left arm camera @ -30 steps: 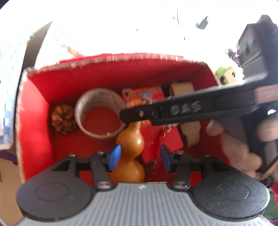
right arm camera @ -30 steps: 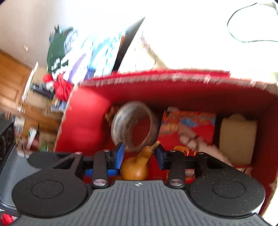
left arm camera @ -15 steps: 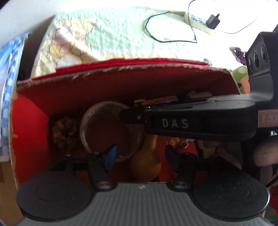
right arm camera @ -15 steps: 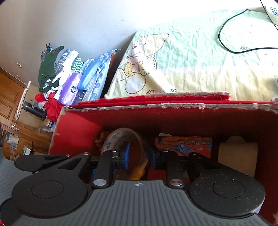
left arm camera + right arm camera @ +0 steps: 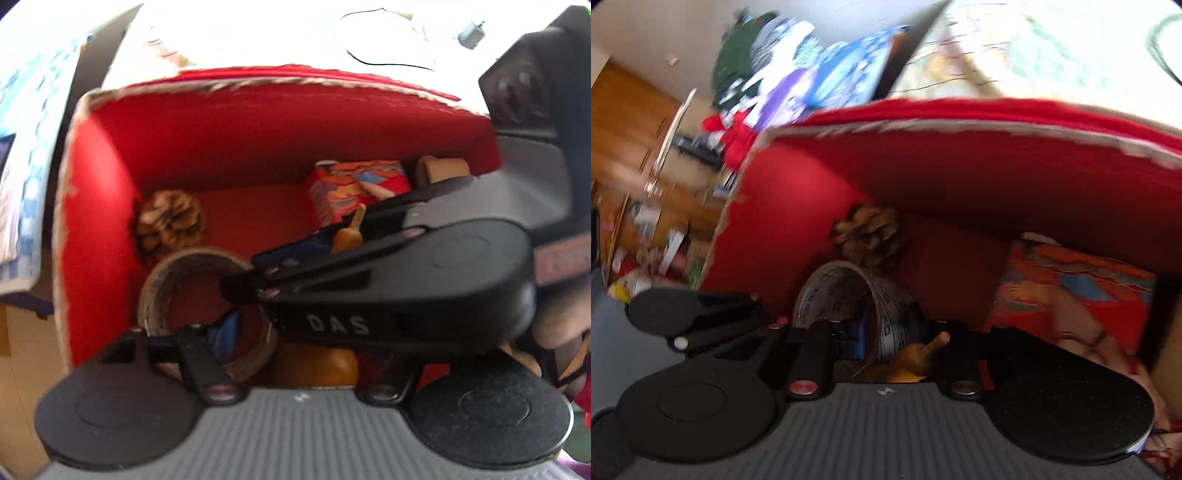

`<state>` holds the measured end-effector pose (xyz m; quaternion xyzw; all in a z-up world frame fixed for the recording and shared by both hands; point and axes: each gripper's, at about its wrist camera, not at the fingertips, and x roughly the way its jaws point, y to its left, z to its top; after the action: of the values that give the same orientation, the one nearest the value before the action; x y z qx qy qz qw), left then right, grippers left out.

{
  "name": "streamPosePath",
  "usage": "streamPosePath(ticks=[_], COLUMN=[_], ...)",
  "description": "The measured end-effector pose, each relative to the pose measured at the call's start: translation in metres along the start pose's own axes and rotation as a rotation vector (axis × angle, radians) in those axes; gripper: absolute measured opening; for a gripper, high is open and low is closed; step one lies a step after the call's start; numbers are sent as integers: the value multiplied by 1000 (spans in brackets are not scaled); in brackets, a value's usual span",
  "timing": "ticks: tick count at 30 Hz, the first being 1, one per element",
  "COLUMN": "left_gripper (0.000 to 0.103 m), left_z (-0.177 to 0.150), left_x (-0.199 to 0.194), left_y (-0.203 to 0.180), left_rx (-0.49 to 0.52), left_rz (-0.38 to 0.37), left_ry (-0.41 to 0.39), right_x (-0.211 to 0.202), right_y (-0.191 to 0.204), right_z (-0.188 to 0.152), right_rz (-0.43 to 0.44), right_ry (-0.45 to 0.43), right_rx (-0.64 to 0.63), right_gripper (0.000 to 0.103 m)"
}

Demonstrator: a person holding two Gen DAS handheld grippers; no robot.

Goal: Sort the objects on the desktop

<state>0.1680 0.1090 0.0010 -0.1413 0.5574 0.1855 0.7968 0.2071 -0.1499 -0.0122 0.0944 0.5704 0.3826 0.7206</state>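
A red box (image 5: 258, 147) holds a pine cone (image 5: 168, 221), a tape roll (image 5: 207, 314), a red printed carton (image 5: 354, 188), a tan block (image 5: 441, 168) and an orange-brown gourd (image 5: 332, 365). My right gripper (image 5: 332, 236) reaches into the box from the right, jaws around the gourd's neck (image 5: 349, 232). In the right wrist view the gourd (image 5: 916, 360) sits between the pads, beside the tape roll (image 5: 849, 299). My left gripper (image 5: 306, 339) is open above the tape roll and gourd; its right finger is hidden behind the right gripper.
The box (image 5: 960, 162) stands beside a bed with a pale printed sheet (image 5: 1015, 55) and a black cable (image 5: 388, 62). Folded clothes (image 5: 798, 66) and wooden furniture (image 5: 628, 122) lie to the left. A black device (image 5: 524, 85) is at the right.
Both grippers have tilted and shifted over the box. The right gripper has moved with the gourd, whose neck now points up to the right. The tape roll now lies nearer my left gripper.
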Motion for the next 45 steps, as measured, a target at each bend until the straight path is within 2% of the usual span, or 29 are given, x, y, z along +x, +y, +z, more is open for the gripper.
streamPosePath(ticks=[2, 6, 12, 18, 20, 23, 27, 30, 35, 41, 45], left_gripper=[74, 74, 73, 73, 68, 67, 64, 64, 68, 68, 73], left_z=[-3, -11, -17, -16, -17, -18, -17, -7, -3, 0, -2], left_x=[0, 1, -5, -20, -19, -16, -11, 1, 4, 6, 6], left_y=[5, 4, -1, -13, -16, -20, -21, -24, -29, -32, -40], left_rx=[-23, -32, -22, 6, 19, 27, 18, 17, 45, 41, 53], left_rz=[18, 37, 43, 49, 50, 70, 122, 141, 226, 255, 296], left_ry=[0, 6, -10, -69, -73, -70, -71, -67, -83, -82, -102], right_x=[-2, -26, -61, -77, -72, -65, -59, -61, -64, -79, -92], right_y=[7, 10, -1, -1, 0, 5, -5, -4, -2, -10, -15], right_z=[-1, -4, -12, -22, -23, -24, -27, -30, -33, -47, -59], right_rz=[1, -14, -31, 1, 25, -67, -72, -96, -193, -285, -314], right_ry=[-33, -187, -260, -262, -232, -242, -242, -257, -273, -303, -323], right_rx=[-29, -36, 19, 28, 25, 18, 76, 74, 81, 129, 179], right_gripper=[26, 26, 26, 26, 25, 24, 24, 25, 27, 27, 27])
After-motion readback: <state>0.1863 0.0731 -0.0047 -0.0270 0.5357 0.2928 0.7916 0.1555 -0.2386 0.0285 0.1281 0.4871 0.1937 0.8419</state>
